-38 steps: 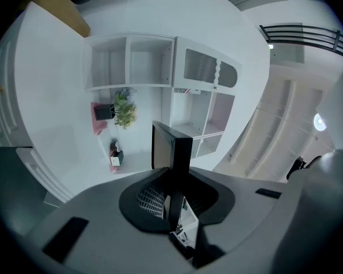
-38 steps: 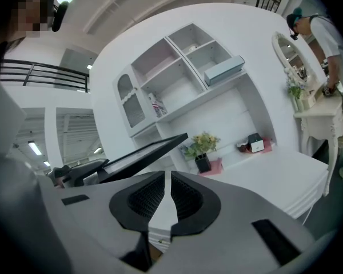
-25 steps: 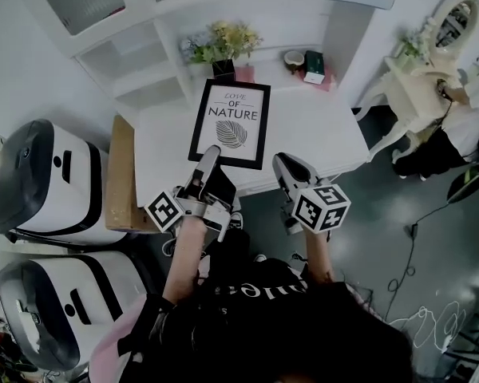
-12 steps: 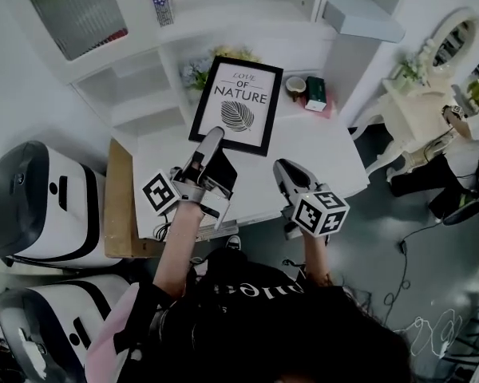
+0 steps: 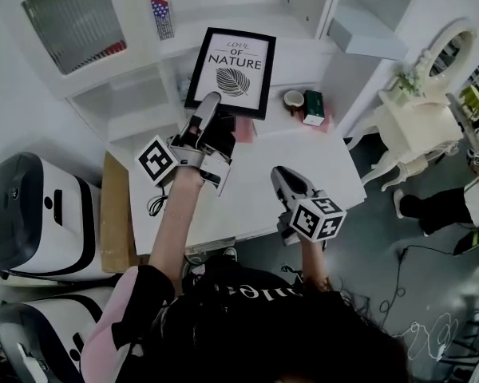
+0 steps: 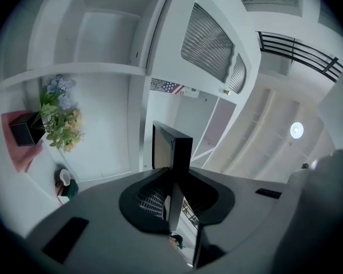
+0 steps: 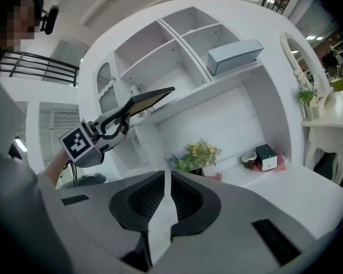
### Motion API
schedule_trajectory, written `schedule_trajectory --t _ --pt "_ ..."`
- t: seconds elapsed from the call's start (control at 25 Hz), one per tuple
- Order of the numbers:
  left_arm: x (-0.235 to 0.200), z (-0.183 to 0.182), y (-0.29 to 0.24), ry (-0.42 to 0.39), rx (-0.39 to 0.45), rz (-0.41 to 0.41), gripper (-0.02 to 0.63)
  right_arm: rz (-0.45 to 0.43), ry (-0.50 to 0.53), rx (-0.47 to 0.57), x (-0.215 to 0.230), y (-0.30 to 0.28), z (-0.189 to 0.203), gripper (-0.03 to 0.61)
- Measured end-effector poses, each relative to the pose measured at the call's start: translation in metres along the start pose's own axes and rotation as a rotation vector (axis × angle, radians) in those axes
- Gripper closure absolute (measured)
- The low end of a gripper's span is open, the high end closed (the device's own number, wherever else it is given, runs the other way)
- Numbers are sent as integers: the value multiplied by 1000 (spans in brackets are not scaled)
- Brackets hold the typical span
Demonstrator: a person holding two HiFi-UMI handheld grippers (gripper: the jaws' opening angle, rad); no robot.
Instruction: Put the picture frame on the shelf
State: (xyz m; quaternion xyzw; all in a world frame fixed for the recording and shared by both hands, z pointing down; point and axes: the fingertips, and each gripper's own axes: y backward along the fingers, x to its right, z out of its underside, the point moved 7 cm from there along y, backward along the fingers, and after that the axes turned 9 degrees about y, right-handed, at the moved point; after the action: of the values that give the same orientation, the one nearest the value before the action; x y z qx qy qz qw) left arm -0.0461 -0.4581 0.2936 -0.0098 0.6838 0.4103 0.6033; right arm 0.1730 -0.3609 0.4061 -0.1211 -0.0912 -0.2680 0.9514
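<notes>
The picture frame is black with a white "Love of Nature" leaf print. It hangs in the air in front of the white shelf unit, above the back of the desk. My left gripper is shut on the frame's lower edge. In the left gripper view the frame shows edge-on between the jaws of that gripper. Over the desk's front part, my right gripper is shut and holds nothing. The right gripper view shows its jaws closed, with the frame held high to the left.
A flower pot, a cup and a green box stand at the back of the white desk. A grey box lies on an upper shelf. White machines stand left, a mirrored dressing table right.
My left gripper has carried the frame up off the desk and back toward the shelves. The right gripper has shifted a little over the desk front.
</notes>
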Motion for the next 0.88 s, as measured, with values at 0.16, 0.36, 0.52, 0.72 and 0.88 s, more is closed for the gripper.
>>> schedule_trajectory --t 0.16,0.36,0.52,0.72,0.88 --pt "-5 -18 -18 -41 35 -32 543 6 4 -2 4 -8 -5 512" --pt "-9 -35 -35 -59 73 -56 543 -44 95 16 -4 -29 -34 512" --pt "-10 -48 -48 -96 97 -96 543 -79 137 65 -7 -50 -62 512" --pt "-12 -63 -61 -43 141 -105 544 -106 221 143 -14 -72 -104 511" --pt "-18 -71 -68 16 176 -103 543 -73 275 193 -16 -92 -137 440"
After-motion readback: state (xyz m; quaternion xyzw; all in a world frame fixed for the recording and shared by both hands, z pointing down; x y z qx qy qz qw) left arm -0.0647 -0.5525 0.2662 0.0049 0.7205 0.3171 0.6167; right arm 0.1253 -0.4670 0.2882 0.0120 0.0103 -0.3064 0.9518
